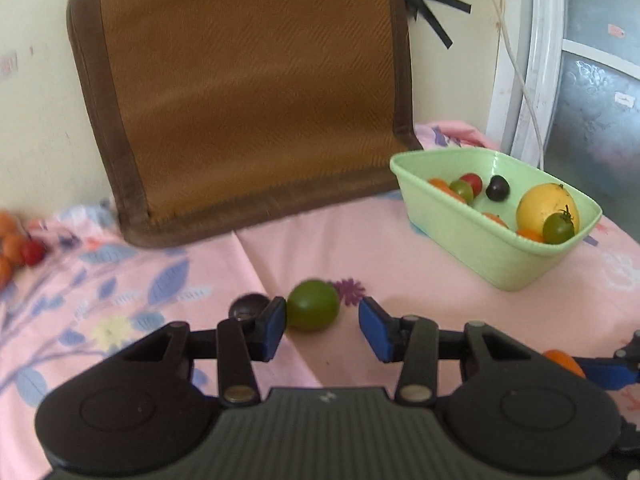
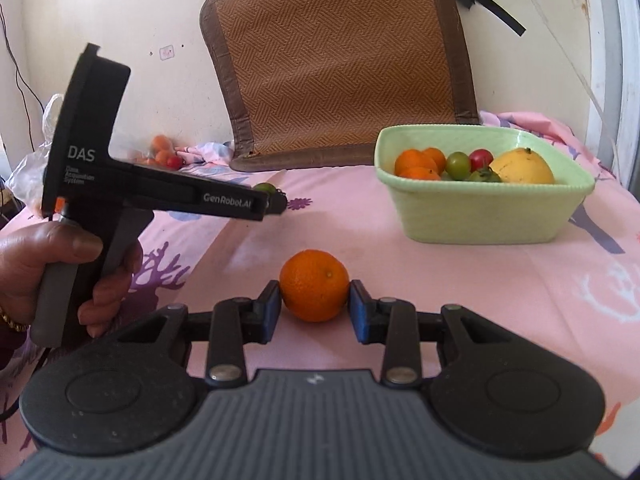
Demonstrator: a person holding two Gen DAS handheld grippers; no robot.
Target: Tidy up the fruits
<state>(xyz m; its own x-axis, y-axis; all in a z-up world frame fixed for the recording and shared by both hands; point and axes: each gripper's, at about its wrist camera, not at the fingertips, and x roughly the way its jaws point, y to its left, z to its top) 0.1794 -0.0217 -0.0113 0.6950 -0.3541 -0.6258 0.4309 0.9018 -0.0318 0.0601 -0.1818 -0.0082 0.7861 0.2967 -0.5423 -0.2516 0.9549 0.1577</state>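
Right claw point(image 2: 313, 312) pinches the mandarin point(image 2: 314, 291); round skin may slip out. Left claw point(image 1: 322, 326) spread around the green tomato point(image 1: 313, 305), right pad point(image 1: 374, 328) not touching, so it could roll away

The left tool point(image 1: 322, 322) is held low and level, its blue-padded fingers point(image 1: 272, 330) spread apart, with one pad touching what lies between them and the other standing clear. The right tool point(image 2: 314, 308) is held level, both pads pressed against what is gripped between them. The left hand point(image 2: 60, 268) is wrapped around the left tool's grey handle.
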